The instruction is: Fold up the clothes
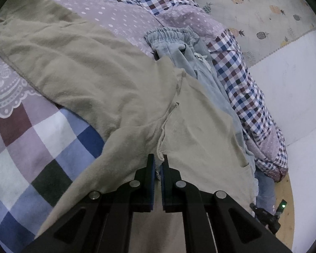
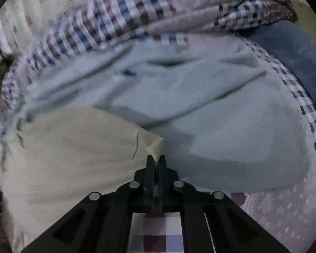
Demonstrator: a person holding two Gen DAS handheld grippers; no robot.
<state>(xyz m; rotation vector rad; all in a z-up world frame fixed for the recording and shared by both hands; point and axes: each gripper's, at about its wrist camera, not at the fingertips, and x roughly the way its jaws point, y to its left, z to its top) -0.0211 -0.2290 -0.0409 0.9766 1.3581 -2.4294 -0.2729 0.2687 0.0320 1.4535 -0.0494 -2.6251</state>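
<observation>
two grippers [image 1: 158, 158] [image 2: 156, 158]; one beige garment [image 1: 107, 80], one pale-blue garment [image 2: 200, 105], one checked quilt [image 1: 42, 139]

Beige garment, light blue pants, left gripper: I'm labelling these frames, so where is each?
beige garment [image 1: 99, 80], left wrist view, on its broad flat middle.
light blue pants [image 1: 170, 34], left wrist view, on the elastic waistband.
left gripper [image 1: 158, 162], left wrist view, between the fingertips pinching the beige cloth.

1. My left tool [image 1: 158, 163] is closed on an edge of the trousers [image 1: 107, 80], which stretch away from it across the bed [image 1: 42, 139].
2. A second garment [image 1: 191, 57] lies just beyond and right of the trousers, partly under them.
3. My right tool [image 2: 157, 161] pinches a corner of the trousers [image 2: 73, 147], over that second garment [image 2: 221, 116].
4. The quilt [image 2: 120, 21] is bunched behind both.
</observation>
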